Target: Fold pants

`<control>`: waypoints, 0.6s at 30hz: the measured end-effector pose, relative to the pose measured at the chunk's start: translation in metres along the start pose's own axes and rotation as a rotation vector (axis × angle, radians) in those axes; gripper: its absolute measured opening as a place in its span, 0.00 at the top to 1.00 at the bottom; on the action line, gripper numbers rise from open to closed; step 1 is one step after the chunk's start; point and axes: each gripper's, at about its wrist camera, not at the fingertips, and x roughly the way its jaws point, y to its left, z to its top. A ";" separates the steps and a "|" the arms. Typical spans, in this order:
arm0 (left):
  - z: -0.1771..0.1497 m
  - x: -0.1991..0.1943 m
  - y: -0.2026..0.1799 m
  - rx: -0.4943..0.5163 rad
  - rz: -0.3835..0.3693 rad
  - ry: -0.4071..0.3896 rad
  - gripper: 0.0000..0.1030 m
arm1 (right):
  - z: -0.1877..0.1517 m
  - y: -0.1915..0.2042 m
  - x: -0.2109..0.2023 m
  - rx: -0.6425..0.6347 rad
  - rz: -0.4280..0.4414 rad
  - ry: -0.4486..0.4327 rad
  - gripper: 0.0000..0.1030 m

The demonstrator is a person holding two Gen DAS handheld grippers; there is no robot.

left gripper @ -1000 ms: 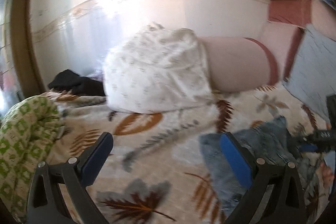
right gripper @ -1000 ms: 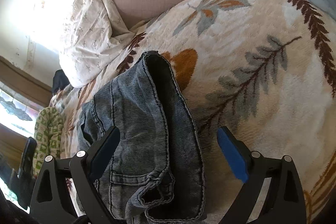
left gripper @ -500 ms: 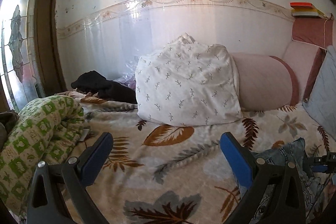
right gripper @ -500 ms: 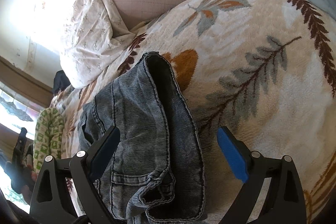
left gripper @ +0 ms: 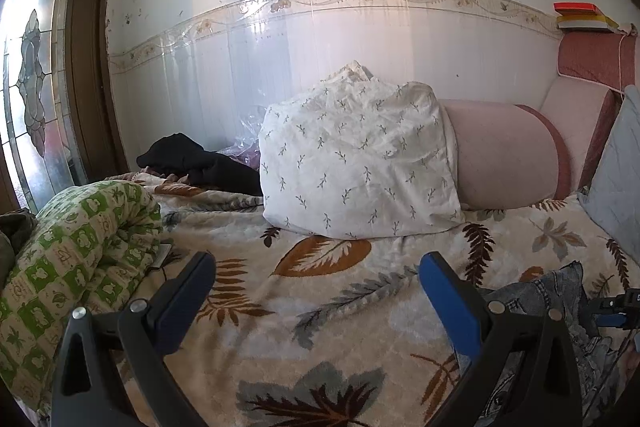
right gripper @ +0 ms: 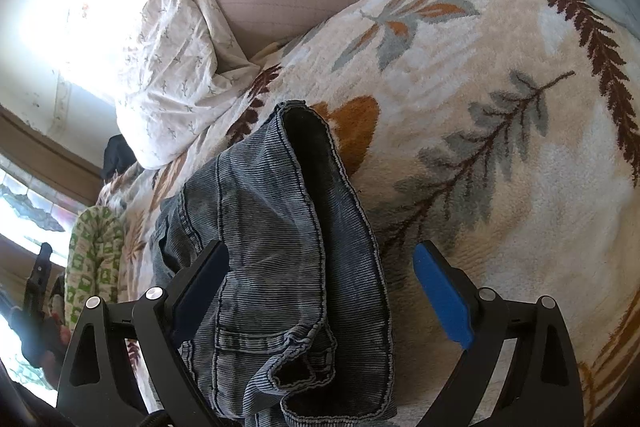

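Right tongs [right gripper: 320, 291]: jaws wide, nothing held; they hang low over the pants, one pad on either side of the fabric.
Left tongs [left gripper: 316, 291]: jaws wide, nothing between them but blanket.
Pants [right gripper: 288, 251]: grey-blue corduroy, bunched and partly doubled over, directly beneath and ahead of the right tongs; a dark inner face shows along the upper fold. From the left tongs they lie off to the right [left gripper: 560, 295].
Blanket [right gripper: 500, 115]: cream, leaf print, under everything.
Pillow [left gripper: 356, 163]: white, sprig pattern, straight ahead of the left tongs.
Bolster [left gripper: 504, 155]: pink, right of the pillow, touching it.
Quilt [left gripper: 76, 247]: green check, rolled, left of the left tongs.
Dark heap [left gripper: 196, 163]: beyond the quilt, probably clothing.
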 end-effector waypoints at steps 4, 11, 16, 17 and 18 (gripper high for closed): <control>-0.002 0.002 -0.002 0.007 -0.005 0.007 0.00 | 0.000 0.000 0.000 -0.001 0.000 0.002 0.09; -0.003 0.003 -0.003 0.008 -0.011 0.013 0.00 | -0.001 0.001 0.000 -0.002 -0.001 -0.001 0.09; -0.005 0.003 -0.006 0.019 -0.015 0.014 0.00 | -0.001 0.001 0.000 -0.002 -0.001 -0.001 0.09; -0.005 0.003 -0.007 0.020 -0.017 0.015 0.00 | -0.001 0.001 0.000 -0.002 0.001 0.001 0.09; -0.005 0.003 -0.007 0.021 -0.017 0.015 0.00 | -0.001 0.001 0.000 -0.001 0.002 0.001 0.09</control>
